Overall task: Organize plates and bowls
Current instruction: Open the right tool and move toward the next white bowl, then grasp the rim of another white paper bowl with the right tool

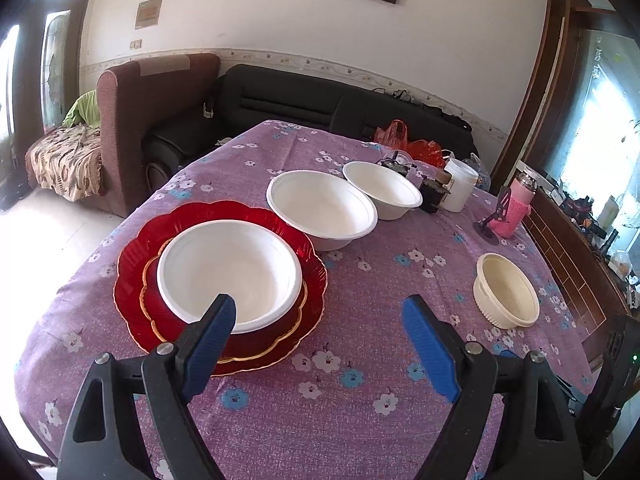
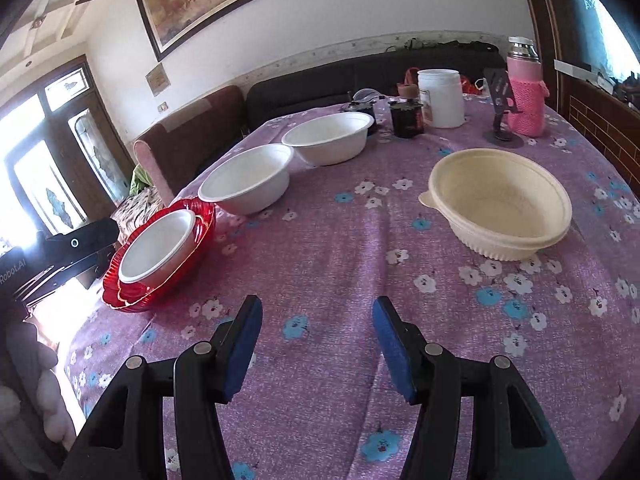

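- Left gripper (image 1: 318,308): fingers spread wide, nothing between the blue pads; left pad tip overlaps the near rim of the stacked white bowl in view, contact not certain.
- Right gripper (image 2: 317,310): fingers spread, empty, hovering over bare tablecloth (image 2: 332,240).
- Stack at 10 o'clock in the left wrist view: large red plate (image 1: 136,256) with scalloped gold rim, smaller red plate (image 1: 160,316) on it, white bowl (image 1: 230,268) seated on top, upright.
- Same stack at 9 o'clock in the right wrist view, close to the table's left edge.
- Second white bowl (image 1: 322,208) at 12 o'clock in the left wrist view, just beside the red plate's far rim; touching or not, cannot tell.
- Third white bowl (image 1: 382,190) behind it at 1 o'clock, rims overlapping in view.
- Cream ribbed bowl (image 2: 500,204) at 1 o'clock in the right wrist view, alone, tab on its rim toward 9 o'clock, well apart from the white bowls.
- Open cloth between the stack and the cream bowl, running from the near edge toward the middle of the table.
- Far edge crowded: white tub (image 2: 440,98), dark jar (image 2: 406,118), pink sleeved bottle (image 2: 526,100), black stand (image 2: 502,120).
- Cream bowl near the right table edge in the left wrist view.
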A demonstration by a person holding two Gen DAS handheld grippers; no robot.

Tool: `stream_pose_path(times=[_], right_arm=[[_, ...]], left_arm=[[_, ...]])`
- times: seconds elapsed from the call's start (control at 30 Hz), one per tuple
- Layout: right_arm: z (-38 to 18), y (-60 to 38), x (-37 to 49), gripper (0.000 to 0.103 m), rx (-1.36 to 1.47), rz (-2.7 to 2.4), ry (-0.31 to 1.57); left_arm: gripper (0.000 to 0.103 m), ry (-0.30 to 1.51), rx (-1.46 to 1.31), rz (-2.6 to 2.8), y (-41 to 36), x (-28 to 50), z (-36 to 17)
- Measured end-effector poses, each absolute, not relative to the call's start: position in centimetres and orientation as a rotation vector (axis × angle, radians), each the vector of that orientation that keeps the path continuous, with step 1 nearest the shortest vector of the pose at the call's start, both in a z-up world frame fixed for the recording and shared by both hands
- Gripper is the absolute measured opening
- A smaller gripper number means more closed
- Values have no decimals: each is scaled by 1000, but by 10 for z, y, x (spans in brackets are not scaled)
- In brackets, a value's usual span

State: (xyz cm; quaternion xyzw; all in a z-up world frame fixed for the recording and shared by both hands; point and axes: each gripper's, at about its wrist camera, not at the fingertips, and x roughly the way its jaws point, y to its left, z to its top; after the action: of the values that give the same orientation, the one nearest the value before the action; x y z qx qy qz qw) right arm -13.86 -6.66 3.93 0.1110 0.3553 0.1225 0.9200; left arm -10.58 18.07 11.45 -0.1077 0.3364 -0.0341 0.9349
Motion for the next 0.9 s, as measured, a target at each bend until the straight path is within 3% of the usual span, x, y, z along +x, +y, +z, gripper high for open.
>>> stream_pose_path(times=[0.33, 0.47, 0.7, 0.9], right_arm=[[103, -77, -133, 62, 201, 242, 610], [150, -72, -121, 72, 175, 254, 519], [225, -65, -62, 79, 288, 327, 428], [184, -36, 1, 79, 388, 348, 515]], left_arm=[[85, 611, -202, -44, 208, -104, 162], [91, 586, -213, -95, 229, -94, 199], [92, 644, -227, -105, 247, -32, 233], [92, 744, -302, -94, 255, 40, 207]])
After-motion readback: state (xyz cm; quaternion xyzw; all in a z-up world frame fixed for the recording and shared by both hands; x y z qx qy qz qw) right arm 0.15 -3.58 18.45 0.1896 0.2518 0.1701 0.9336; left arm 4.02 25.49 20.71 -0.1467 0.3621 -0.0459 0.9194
